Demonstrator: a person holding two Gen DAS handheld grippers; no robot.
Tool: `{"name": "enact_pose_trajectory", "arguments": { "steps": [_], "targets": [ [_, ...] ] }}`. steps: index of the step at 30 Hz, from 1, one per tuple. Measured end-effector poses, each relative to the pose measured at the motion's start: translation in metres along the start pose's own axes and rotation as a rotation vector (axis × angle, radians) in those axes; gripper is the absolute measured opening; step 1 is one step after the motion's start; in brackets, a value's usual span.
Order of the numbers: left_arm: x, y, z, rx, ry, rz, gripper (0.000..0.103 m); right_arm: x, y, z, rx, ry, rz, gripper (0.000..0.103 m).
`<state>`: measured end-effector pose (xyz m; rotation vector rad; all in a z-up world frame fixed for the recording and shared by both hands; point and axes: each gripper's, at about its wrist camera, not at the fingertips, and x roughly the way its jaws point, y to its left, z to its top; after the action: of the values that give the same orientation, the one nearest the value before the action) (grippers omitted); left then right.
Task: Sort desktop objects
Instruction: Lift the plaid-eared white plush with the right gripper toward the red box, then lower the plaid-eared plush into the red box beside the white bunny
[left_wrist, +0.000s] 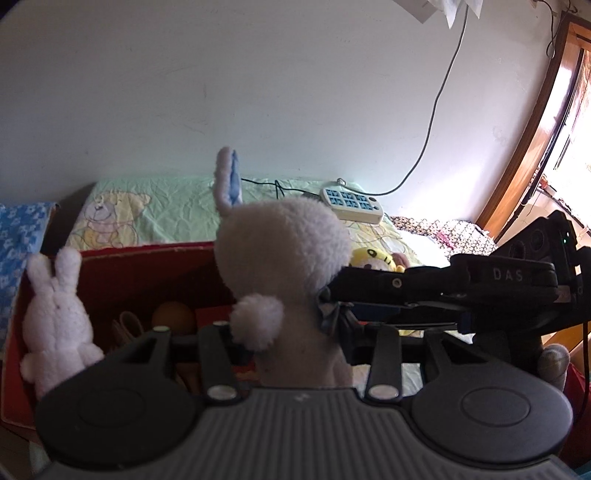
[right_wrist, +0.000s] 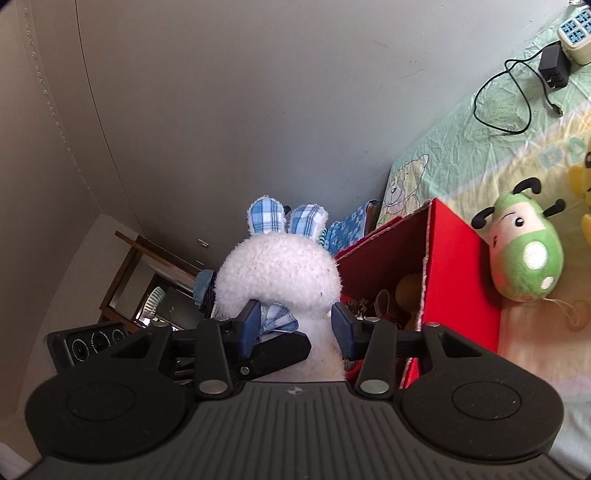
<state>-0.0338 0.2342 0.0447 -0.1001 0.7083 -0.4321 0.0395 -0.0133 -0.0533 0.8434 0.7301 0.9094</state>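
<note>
A white plush rabbit (left_wrist: 284, 254) with blue-checked ears fills the middle of both views (right_wrist: 277, 273) and hangs over the red box (left_wrist: 147, 266). My left gripper (left_wrist: 295, 339) is shut on its body. My right gripper (right_wrist: 295, 326) has its blue pads (right_wrist: 251, 325) on either side of the rabbit's neck, pressing it; it shows from the side in the left wrist view (left_wrist: 443, 291). A small pink-white rabbit (left_wrist: 55, 317) leans on the box's left wall. A green plush bug (right_wrist: 524, 254) lies on the bed right of the box (right_wrist: 461, 277).
Inside the box are an orange ball (left_wrist: 173, 317) and brown toys. A yellow plush (left_wrist: 373, 258) lies behind the box. A white power strip (left_wrist: 351, 203), a black charger (right_wrist: 552, 68) and cables lie on the green sheet (right_wrist: 461, 147) by the wall.
</note>
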Motion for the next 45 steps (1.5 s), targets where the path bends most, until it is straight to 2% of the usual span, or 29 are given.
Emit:
{"name": "enact_pose_trajectory", "arguments": {
  "steps": [7,12,18,21,23,30,34,41,45],
  "targets": [
    [0.005,0.057,-0.009,0.029,0.049,0.054,0.042,0.06,0.01,-0.018,-0.021,0.014,-0.096,0.046],
    [0.014,0.092,-0.017,0.039,0.098,0.064,0.042,0.087,0.013,-0.029,-0.026,0.028,-0.167,0.046],
    [0.024,0.109,-0.025,0.059,0.138,0.086,0.042,0.105,0.016,-0.039,-0.021,0.049,-0.242,0.045],
    [0.033,0.12,-0.028,0.049,0.166,0.084,0.042,0.115,0.017,-0.042,-0.03,0.066,-0.286,0.042],
    [0.039,0.125,-0.03,0.046,0.178,0.084,0.042,0.12,0.018,-0.041,-0.039,0.076,-0.308,0.038],
    [0.05,0.135,-0.035,0.025,0.204,0.08,0.044,0.13,0.022,-0.044,-0.083,0.109,-0.38,0.038],
    [0.053,0.134,-0.041,0.028,0.218,0.104,0.046,0.137,0.021,-0.044,-0.113,0.135,-0.436,0.039],
    [0.037,0.132,-0.046,0.033,0.199,0.15,0.059,0.139,0.013,-0.043,-0.09,0.15,-0.479,0.039],
    [0.018,0.129,-0.044,0.041,0.163,0.172,0.059,0.14,0.013,-0.042,-0.097,0.153,-0.498,0.039]
  ]
}}
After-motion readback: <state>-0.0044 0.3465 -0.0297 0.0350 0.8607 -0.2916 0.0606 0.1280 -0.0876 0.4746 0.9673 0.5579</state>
